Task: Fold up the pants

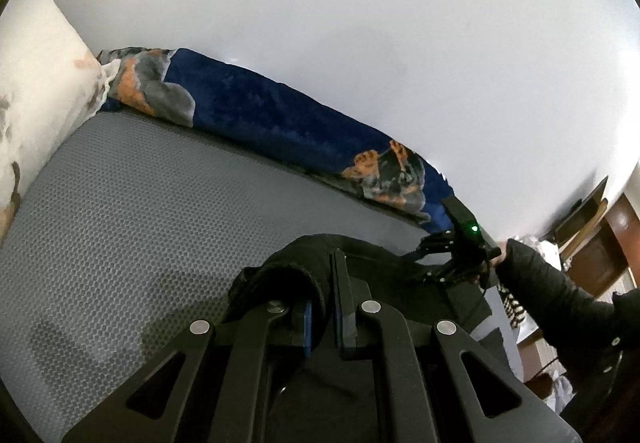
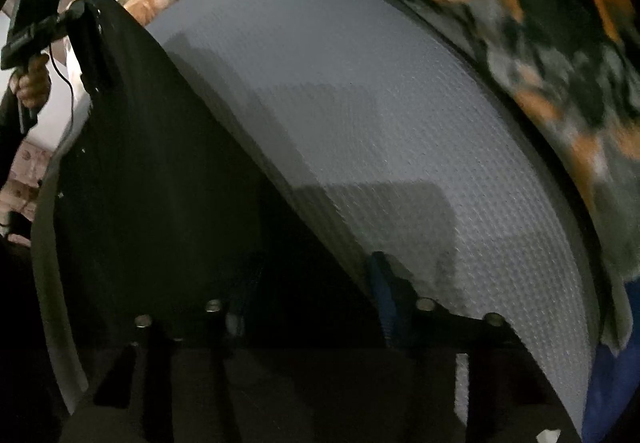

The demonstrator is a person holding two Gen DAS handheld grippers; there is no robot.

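Observation:
The black pants [image 1: 304,263] lie on a grey textured mattress [image 1: 120,203]. My left gripper [image 1: 324,295] is shut on a bunched edge of the pants, with cloth wrapped over its left finger. In the right wrist view the pants [image 2: 168,183] stretch dark across the lower left, and the left gripper [image 2: 86,23] holds their far corner. My right gripper [image 2: 320,283] is low at the near edge of the pants; only its blue-padded right finger [image 2: 382,295] shows clearly, the left is lost in the dark cloth. The right gripper also shows in the left wrist view [image 1: 436,247].
A blue blanket with an orange and grey dog print [image 1: 280,123] lies along the mattress's far edge by the white wall [image 1: 360,23]. A white patterned pillow [image 1: 36,75] sits at the left end. Wooden furniture [image 1: 600,243] stands to the right.

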